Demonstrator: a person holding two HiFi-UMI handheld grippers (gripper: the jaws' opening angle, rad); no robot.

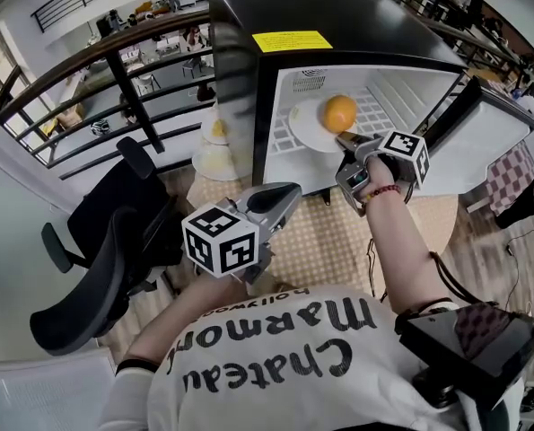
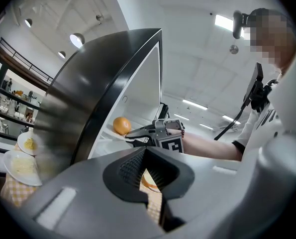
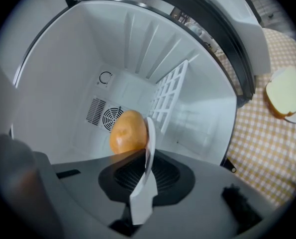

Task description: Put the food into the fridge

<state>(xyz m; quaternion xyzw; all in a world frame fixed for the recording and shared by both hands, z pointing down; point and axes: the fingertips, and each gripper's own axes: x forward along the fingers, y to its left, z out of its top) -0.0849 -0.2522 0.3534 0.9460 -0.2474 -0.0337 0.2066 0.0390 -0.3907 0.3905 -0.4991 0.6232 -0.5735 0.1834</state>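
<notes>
A black mini fridge (image 1: 240, 70) stands on a checked tablecloth with its door (image 1: 482, 137) swung open to the right. Inside it is a white plate (image 1: 307, 131) carrying an orange (image 1: 340, 113). My right gripper (image 1: 345, 142) reaches into the opening and is shut on the plate's near rim (image 3: 150, 143); the orange (image 3: 127, 132) sits just beyond the jaws. My left gripper (image 1: 293, 189) hangs in front of the fridge, lower and to the left, shut with nothing in it. From the left gripper view I see the orange (image 2: 121, 125) and the right gripper (image 2: 133, 133).
Two plates of pale food (image 1: 214, 128) (image 1: 214, 162) sit on the table left of the fridge; one shows as bread on a plate (image 3: 287, 91). A white wire shelf (image 3: 167, 91) lines the fridge interior. A black office chair (image 1: 105, 241) and a railing (image 1: 114, 61) stand to the left.
</notes>
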